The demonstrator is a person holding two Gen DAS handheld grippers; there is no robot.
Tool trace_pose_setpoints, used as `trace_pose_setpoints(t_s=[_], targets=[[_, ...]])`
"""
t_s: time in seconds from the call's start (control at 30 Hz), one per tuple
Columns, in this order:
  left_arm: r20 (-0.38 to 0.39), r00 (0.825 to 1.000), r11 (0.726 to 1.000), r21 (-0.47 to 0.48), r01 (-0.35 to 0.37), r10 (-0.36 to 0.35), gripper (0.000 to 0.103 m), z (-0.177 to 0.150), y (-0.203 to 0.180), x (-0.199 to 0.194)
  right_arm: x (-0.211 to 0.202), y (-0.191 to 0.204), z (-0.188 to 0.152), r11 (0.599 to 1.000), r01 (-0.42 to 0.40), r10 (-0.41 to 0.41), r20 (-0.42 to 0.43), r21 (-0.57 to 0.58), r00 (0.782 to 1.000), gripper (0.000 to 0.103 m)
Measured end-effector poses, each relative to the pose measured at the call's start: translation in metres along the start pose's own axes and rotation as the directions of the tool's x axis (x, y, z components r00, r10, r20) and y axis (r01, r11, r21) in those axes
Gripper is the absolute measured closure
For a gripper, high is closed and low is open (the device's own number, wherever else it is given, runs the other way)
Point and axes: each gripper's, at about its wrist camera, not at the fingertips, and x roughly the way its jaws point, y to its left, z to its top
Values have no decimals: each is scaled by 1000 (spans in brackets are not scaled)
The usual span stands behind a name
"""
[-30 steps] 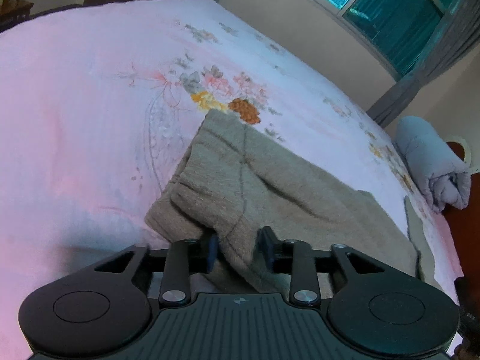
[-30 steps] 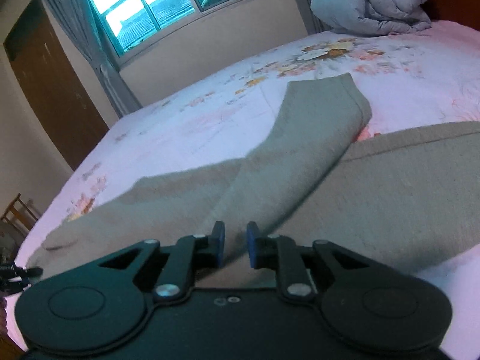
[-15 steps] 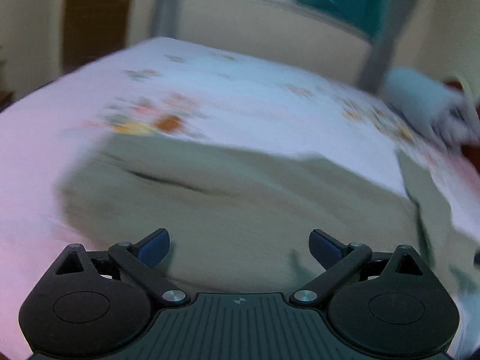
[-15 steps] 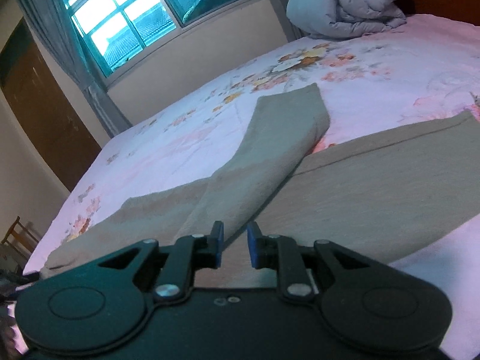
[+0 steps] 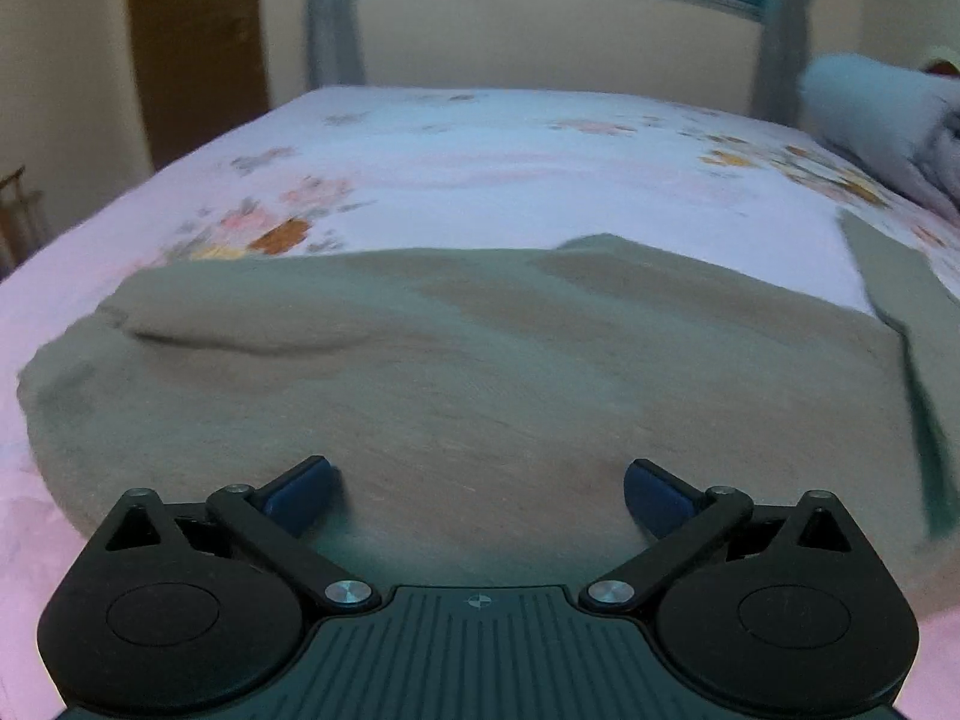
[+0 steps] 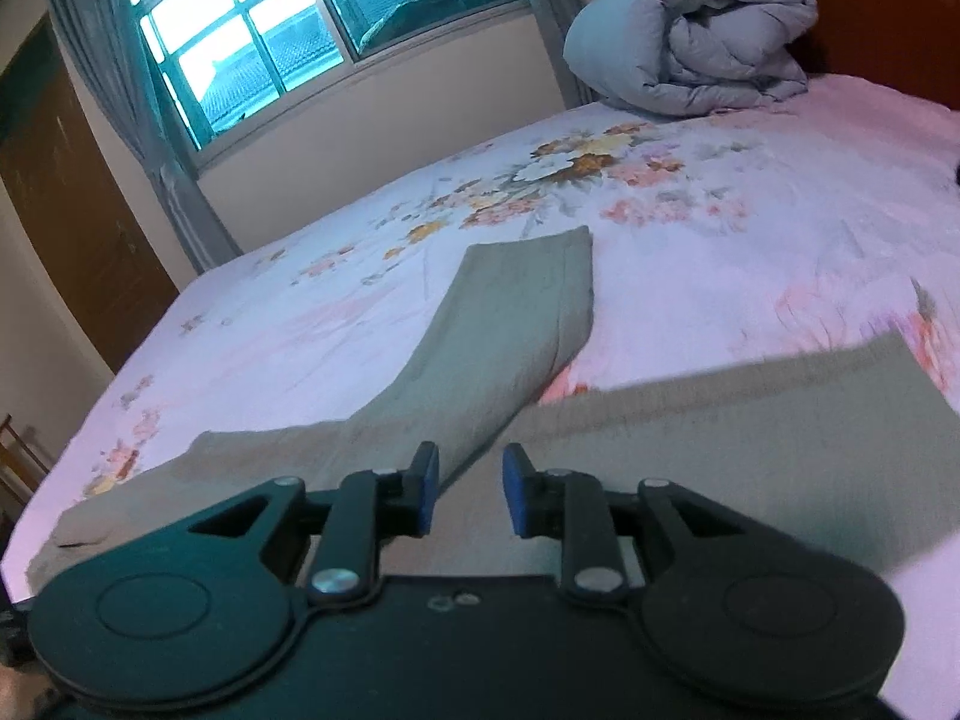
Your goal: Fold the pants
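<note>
Khaki pants lie on the floral bed. The left gripper is wide and empty; the right gripper gapes narrowly. The leg at 12 o'clock may stay crooked if grabbed off its edge.

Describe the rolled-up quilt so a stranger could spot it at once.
Start from the bed with its pink floral sheet and look to its far end, right of the window. There sits the quilt, a puffy grey-blue roll, unlike the flat olive pants nearer the camera.

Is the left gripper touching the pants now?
Cannot tell: in the left wrist view the open left gripper sits low over the pants, no gap or contact plainly visible.
</note>
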Motion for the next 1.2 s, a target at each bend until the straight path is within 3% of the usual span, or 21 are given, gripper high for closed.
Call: trace_pose_setpoints(t_s=[0.1,0.23,0.33,0.63,0.73,0.77,0.8,0.83,0.87,0.9,0.97,1.2], targets=[[2,998,998,-21,-60,60,0,6,14,9,24,3,13,1000,1,-1,-14,-23,1000,79],[-24,988,979,-133,-154,152,0,16,61,24,64,13,34,997,-4,2,-26,-72,1000,75],[-36,982,974,-126,-190,187,0,16,87,34,100,20,51,994,9,-13,-34,-112,999,74],[-27,969,955,-166,-247,246,0,14,88,45,209,44,86,980,74,-94,-105,-183,990,69],[-31,964,949,-172,-266,264,0,16,86,49,236,58,84,963,135,-170,-141,-232,975,59],[-32,963,948,-172,-269,267,0,17,85,48,248,64,81,948,170,-220,-167,-270,961,50],[-31,963,947,-173,-270,268,0,17,85,48,257,68,76,928,202,-266,-177,-313,948,50],[-30,963,947,-173,-270,269,0,16,84,48,261,71,72,911,223,-294,-166,-348,941,52],[-29,962,947,-172,-271,271,0,17,85,49,262,72,67,899,230,-304,-153,-374,940,63],[-28,962,947,-169,-272,272,0,16,85,49,261,72,66,900,224,-298,-152,-374,942,85],[-24,962,947,-170,-273,273,0,16,85,49,255,69,69,906,236,-302,-143,-351,943,100],[-20,961,947,-163,-276,277,0,15,84,50,213,51,87,922,262,-290,-64,-285,955,103]])
